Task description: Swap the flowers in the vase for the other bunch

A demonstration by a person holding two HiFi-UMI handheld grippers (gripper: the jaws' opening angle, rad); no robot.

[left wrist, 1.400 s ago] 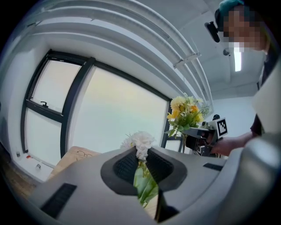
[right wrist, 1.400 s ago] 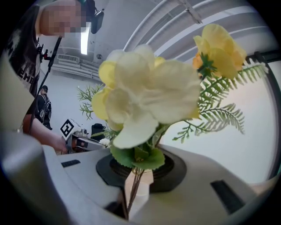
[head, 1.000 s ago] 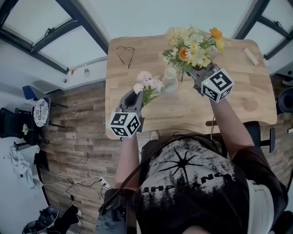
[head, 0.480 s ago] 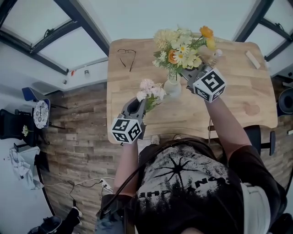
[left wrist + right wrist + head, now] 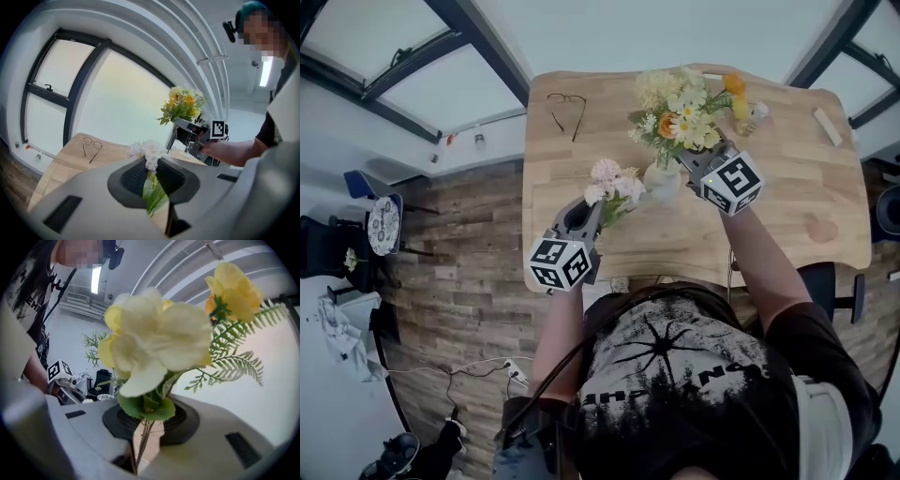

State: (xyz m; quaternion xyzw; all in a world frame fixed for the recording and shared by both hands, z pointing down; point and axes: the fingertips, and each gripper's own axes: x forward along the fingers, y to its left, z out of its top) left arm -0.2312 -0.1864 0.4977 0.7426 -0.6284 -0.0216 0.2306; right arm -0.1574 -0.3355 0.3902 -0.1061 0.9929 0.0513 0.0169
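Note:
A white vase (image 5: 662,180) stands near the middle of the wooden table (image 5: 787,202). My right gripper (image 5: 694,157) is shut on the stems of the yellow and orange bunch (image 5: 684,105), which stands upright directly over the vase's mouth. Whether the stems are inside the vase is hidden. In the right gripper view the thin stems (image 5: 143,437) are pinched between the jaws under big pale yellow blooms (image 5: 157,341). My left gripper (image 5: 592,208) is shut on the pink and white bunch (image 5: 612,182), held just left of the vase. Its green stems (image 5: 152,194) show between the pads.
A pair of glasses (image 5: 566,110) lies at the table's far left corner. A small pale block (image 5: 827,127) sits at the far right, and a small white object (image 5: 757,110) lies behind the yellow bunch. Wood floor lies left of the table.
My right gripper has carried the yellow bunch left and down, from beside the vase to right over it. The left gripper with the pink bunch has sunk slightly.

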